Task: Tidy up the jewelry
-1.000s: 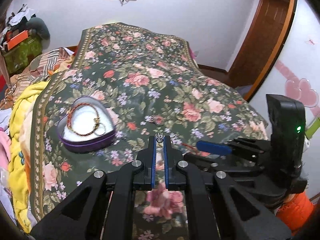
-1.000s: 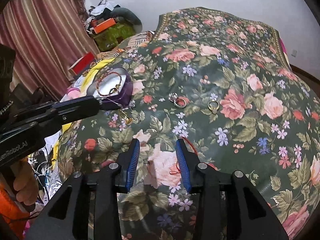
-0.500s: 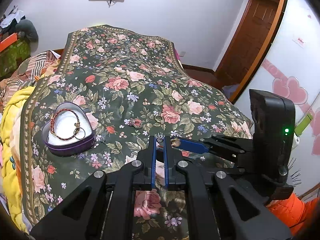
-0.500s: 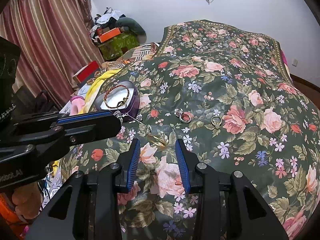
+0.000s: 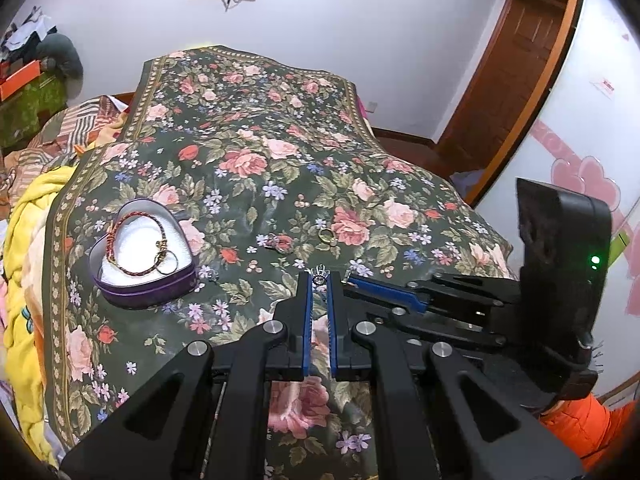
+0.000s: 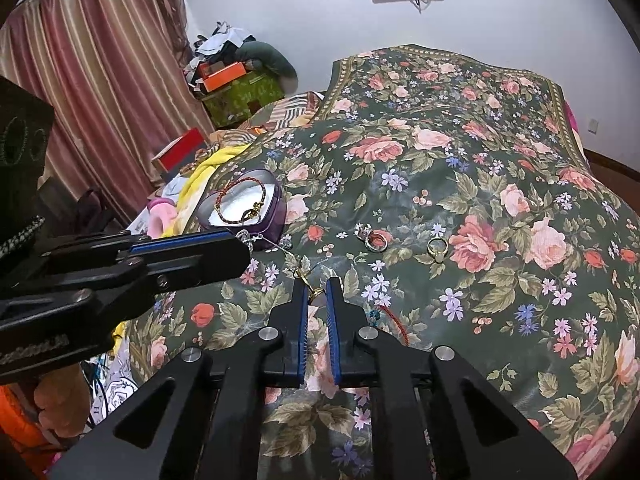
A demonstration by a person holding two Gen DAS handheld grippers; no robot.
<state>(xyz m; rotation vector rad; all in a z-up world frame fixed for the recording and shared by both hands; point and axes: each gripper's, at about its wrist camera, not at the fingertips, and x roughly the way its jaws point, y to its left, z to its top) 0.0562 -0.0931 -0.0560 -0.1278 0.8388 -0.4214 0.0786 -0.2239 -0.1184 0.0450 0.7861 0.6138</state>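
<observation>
Your left tongs pinch one end of a thin necklace (chain hanging clear of the bed); your right tongs grip its other end, near the heart-shaped box.

both tools are matte black plastic two-finger grippers, the left gripper and the right gripper, each with ribbed blue pads lining the fingers and round silver screws on the angular linkages. a green light glows at three o'clock. an orange padded sleeve shows at four o'clock.
</observation>
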